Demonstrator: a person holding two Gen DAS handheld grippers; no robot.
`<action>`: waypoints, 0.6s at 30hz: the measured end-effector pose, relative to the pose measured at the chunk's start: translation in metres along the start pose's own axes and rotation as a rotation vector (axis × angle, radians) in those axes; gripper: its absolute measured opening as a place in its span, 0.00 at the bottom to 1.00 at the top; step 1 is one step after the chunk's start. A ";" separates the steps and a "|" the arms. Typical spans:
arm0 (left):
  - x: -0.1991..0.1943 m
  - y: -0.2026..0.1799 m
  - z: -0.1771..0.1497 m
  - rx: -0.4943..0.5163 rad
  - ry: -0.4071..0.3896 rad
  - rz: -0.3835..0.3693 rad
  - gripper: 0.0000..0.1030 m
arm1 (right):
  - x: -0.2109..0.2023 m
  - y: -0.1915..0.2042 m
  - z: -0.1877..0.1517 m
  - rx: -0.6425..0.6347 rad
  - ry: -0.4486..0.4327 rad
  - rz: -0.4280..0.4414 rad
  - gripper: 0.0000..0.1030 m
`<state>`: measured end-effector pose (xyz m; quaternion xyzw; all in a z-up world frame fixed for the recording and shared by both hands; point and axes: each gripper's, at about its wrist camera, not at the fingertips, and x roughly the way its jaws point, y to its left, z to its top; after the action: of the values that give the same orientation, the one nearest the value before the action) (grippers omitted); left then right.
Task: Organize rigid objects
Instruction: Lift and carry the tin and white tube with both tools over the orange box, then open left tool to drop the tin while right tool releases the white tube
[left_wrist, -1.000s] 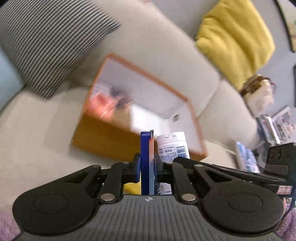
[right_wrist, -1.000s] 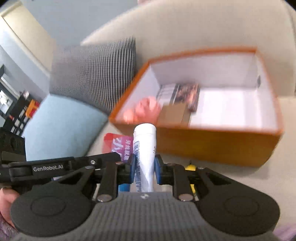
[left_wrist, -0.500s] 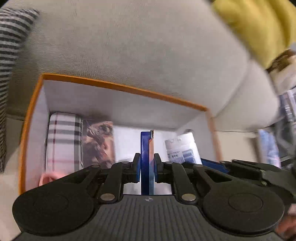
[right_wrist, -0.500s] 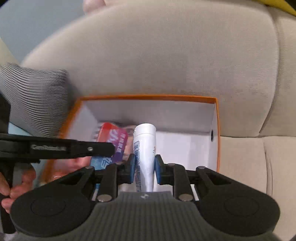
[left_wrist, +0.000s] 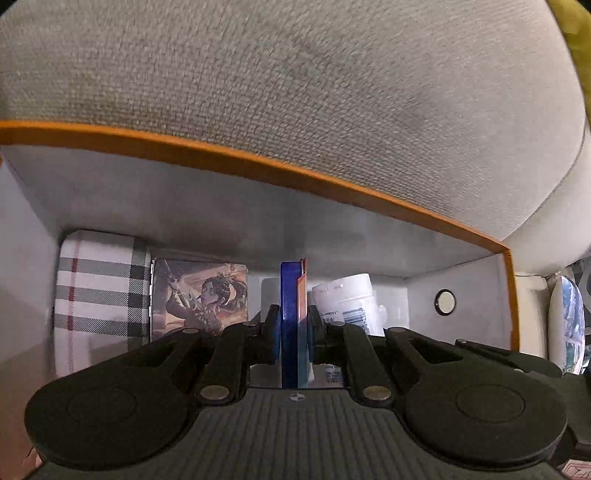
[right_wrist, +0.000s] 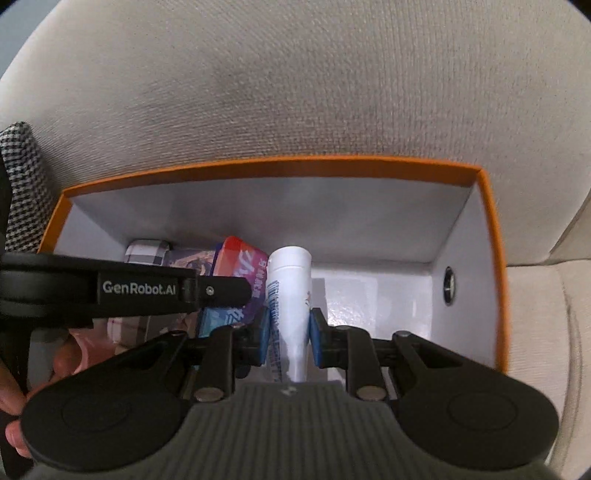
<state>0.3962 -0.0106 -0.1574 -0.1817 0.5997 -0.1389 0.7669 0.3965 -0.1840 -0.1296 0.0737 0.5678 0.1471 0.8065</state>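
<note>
Dim, soft indoor light from above. Far inner wall of the orange box (left_wrist: 258, 162) in grey shadow; box floor brighter, slight sheen at right in right wrist view. Strong fisheye bowing of rim and sofa back (right_wrist: 295, 92); dark vignette at corners. Slight motion softness; near gripper bodies dark, low detail.

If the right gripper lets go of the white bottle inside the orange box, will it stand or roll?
The white bottle looks round and narrow, so it would probably roll if laid down. Held near its middle by the right gripper, it seems rigid, not squashed. Its smooth surface may slip a little. The orange box walls should stop any roll.
</note>
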 end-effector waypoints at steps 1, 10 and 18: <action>0.003 0.001 0.001 -0.005 0.003 0.004 0.14 | 0.003 -0.003 0.001 0.009 0.001 0.005 0.23; 0.006 -0.012 -0.001 0.115 0.009 0.066 0.18 | 0.004 0.002 0.002 -0.075 0.025 -0.033 0.27; -0.003 -0.041 -0.013 0.318 -0.006 0.202 0.20 | -0.004 0.014 -0.003 -0.318 0.064 -0.111 0.35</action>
<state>0.3831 -0.0471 -0.1394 0.0024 0.5829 -0.1537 0.7979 0.3906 -0.1722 -0.1228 -0.0911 0.5662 0.1924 0.7963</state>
